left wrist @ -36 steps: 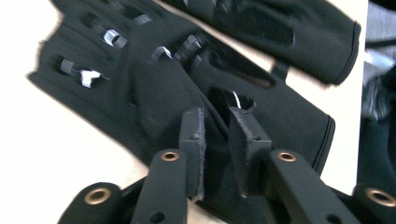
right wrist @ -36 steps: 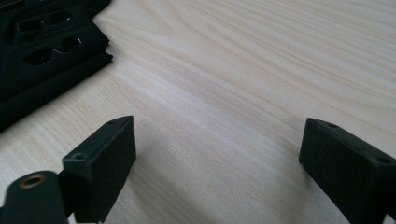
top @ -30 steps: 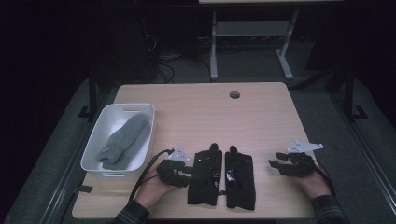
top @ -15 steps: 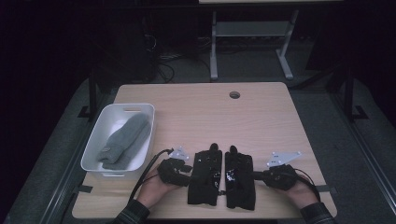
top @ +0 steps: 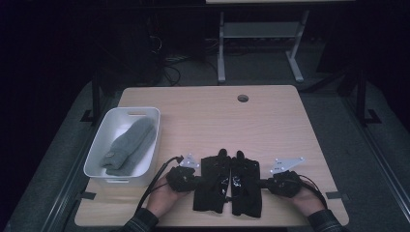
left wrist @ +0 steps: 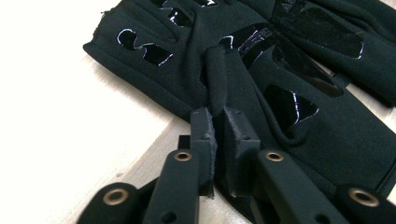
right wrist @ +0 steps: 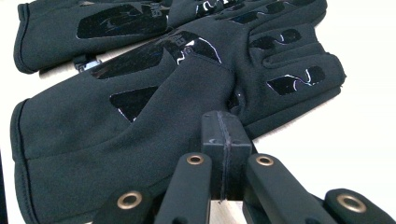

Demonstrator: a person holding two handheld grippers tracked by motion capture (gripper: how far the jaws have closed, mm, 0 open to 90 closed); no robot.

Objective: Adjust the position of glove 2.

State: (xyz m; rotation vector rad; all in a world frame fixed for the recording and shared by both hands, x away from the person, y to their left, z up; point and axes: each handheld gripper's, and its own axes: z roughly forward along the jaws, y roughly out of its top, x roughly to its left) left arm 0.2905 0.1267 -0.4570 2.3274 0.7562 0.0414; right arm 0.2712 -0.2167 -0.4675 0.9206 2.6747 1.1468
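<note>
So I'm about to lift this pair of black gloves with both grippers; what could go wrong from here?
The left gripper pinches just a thin thumb edge of the left glove, so it may slip out. The right gripper looks shut at the right glove edge; whether it caught fabric is unclear. A small clip seems to join the gloves, so uneven lifting could tug them.

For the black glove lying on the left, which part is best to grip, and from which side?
Grip the left glove at its thumb, coming in low from its outer left side. The thumb sticks out from the flat palm as a thin fold, and the left claw already pinches it there.
</note>
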